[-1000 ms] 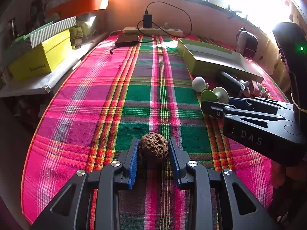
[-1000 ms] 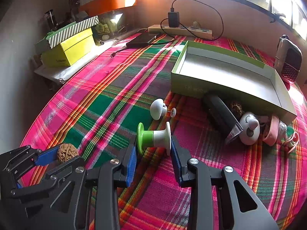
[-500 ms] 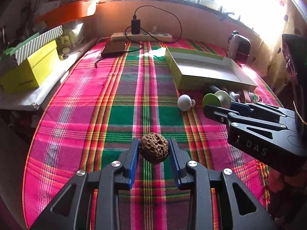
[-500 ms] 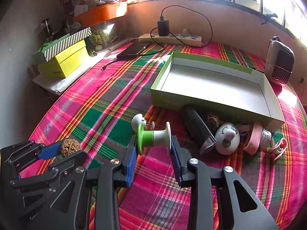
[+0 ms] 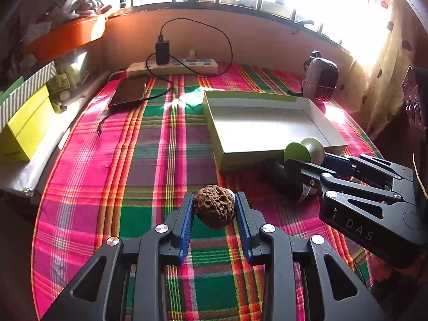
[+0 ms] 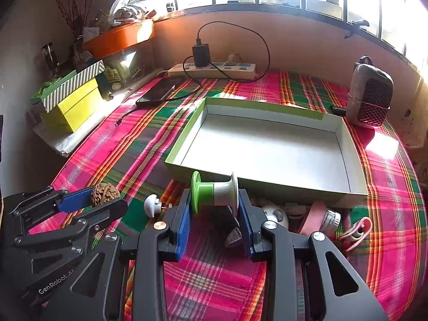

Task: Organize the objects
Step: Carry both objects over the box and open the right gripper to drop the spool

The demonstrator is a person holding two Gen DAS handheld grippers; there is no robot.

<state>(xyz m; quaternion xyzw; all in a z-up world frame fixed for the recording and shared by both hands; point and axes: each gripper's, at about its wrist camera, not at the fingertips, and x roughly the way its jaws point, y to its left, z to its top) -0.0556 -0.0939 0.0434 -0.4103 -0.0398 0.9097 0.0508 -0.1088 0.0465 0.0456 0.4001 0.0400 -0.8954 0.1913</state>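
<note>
1. The walnut point(image 5: 214, 210) sits pinched between the blue pads of the left gripper point(image 5: 214, 214), clear of the cloth point(image 5: 107, 187) and short of the box point(image 5: 267, 123); the same nut shows at the left of the right wrist view, gripped near the cloth's near edge.
2. The spool point(image 6: 214, 194) (green flange one side, white the other) is clamped end to end in the right gripper point(image 6: 214, 208), just in front of the box's near wall; I judge both pieces to be in transit toward the box.
3. The box is bare inside, so nothing is yet stowed; my reading is that the task is at an early stage.
4. Left on the cloth: a white knob point(image 6: 152, 205) beside the right gripper, and a cluster against the box's near wall, including a dark tube point(image 5: 278, 172), a white round toy point(image 6: 275, 214), a pink piece point(image 6: 315, 218) and a pink clip point(image 6: 357, 231); some are partly hidden by the fingers.
5. Writing: "DAS" on the right gripper's body in the left view; "GenRobot.AI" on the left gripper's body in the right view; the yellow box point(image 5: 29, 128) carries a small label, too blurred to read.
</note>
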